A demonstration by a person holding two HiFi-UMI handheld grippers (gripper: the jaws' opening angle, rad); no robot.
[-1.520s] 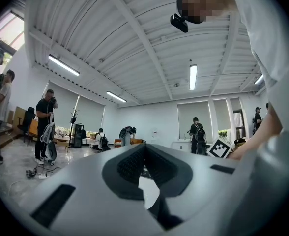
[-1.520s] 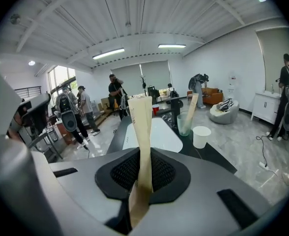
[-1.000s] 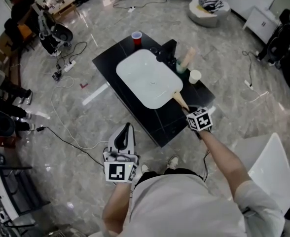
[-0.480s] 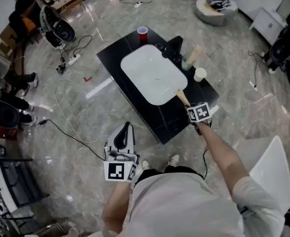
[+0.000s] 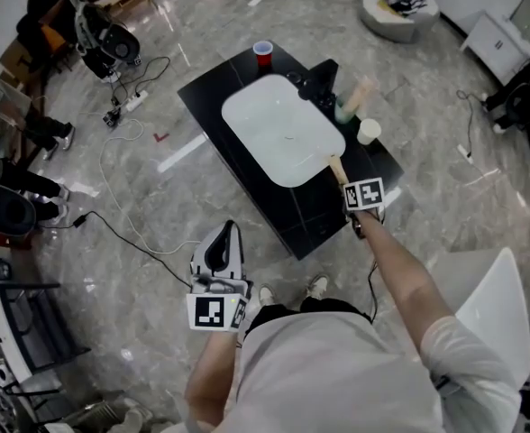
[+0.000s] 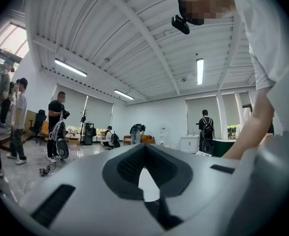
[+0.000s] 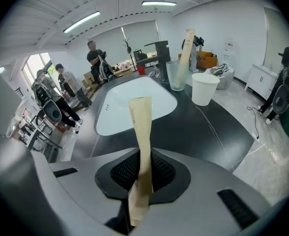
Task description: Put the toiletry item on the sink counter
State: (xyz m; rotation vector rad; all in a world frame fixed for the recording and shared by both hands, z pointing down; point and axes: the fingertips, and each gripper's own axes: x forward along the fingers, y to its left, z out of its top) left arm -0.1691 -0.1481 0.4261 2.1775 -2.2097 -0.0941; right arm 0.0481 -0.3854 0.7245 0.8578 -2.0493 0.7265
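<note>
The toiletry item is a flat beige tube (image 7: 140,132). My right gripper (image 7: 140,177) is shut on its lower end, and the tube stands up out of the jaws. In the head view that gripper (image 5: 350,188) hovers over the black sink counter (image 5: 315,210), and the tube (image 5: 337,166) points at the near right corner of the white basin (image 5: 278,129). My left gripper (image 5: 226,235) hangs over the floor, clear of the counter's near corner. Its own view shows it (image 6: 147,181) shut and empty, aimed at the room and ceiling.
At the counter's right side stand a clear glass (image 7: 175,75) holding another beige tube (image 7: 187,43), a white cup (image 7: 204,88) and a black faucet (image 7: 159,50). A red cup (image 5: 263,51) sits on the far corner. A white chair (image 5: 486,305) stands at my right. Cables lie on the floor.
My right gripper, still holding the tube, has edged a little further over the counter towards the basin. The left gripper has hardly moved.
</note>
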